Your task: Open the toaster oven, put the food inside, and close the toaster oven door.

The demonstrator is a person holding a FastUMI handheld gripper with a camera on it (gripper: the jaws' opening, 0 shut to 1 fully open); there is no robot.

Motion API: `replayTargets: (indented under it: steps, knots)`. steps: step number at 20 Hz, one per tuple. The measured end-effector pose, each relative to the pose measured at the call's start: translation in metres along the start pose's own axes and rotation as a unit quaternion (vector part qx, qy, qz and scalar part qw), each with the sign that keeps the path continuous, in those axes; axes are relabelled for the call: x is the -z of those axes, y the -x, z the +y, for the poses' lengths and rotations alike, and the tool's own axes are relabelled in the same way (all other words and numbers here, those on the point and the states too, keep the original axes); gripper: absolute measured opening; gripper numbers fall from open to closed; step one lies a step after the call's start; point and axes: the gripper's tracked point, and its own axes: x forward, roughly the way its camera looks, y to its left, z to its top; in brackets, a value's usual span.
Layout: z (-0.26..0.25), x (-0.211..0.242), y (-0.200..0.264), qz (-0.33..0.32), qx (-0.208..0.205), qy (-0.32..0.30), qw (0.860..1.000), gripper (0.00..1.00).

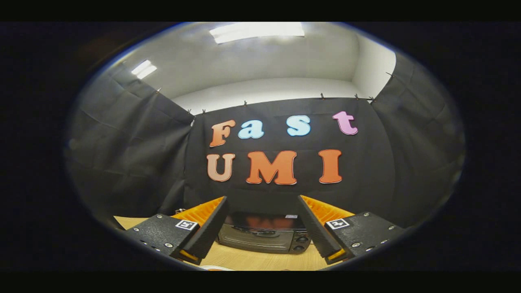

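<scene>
jaws: gripper (262, 228) held wide apart, nothing between the pads, nothing touched; raised above the bench and aimed at the far wall
fingers: left finger (205, 228) and right finger (315, 230) both black with orange ribbed backing; each sits on a black speckled block with a square marker tag on top
toaster oven: toaster oven (262, 236) sits on the bench, beyond the fingers and framed in the gap between them; dark body, well apart from both pads
oven door: looks closed, glass front faces the gripper; can't confirm the latch at this size
oven controls: two round knobs (300, 244) on the right side of the front, stacked one above the other
oven top: glossy, picks up orange reflections
bench: light wood bench (248, 260) runs under the oven and toward the near side below the fingers
near edge: a pale rounded thing (211, 268) with a bit of orange on it lies on the bench, nearer than the fingers, left of centre; too cut off to identify
backdrop: black cloth wall (134, 154) behind the oven and wrapping both sides, clipped along its top edge
overhead: grey ceiling with lit light panels (256, 31)
</scene>
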Motion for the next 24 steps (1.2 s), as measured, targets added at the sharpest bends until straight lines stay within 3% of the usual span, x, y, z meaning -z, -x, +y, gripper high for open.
replayTargets:
  steps: [14,24]
  knots:
    - [0.0,0.02,-0.01,0.017,0.004,-0.007,1.0,0.99]
    - [0.011,0.079,-0.054,0.058,0.0,-0.018,0.998,0.99]
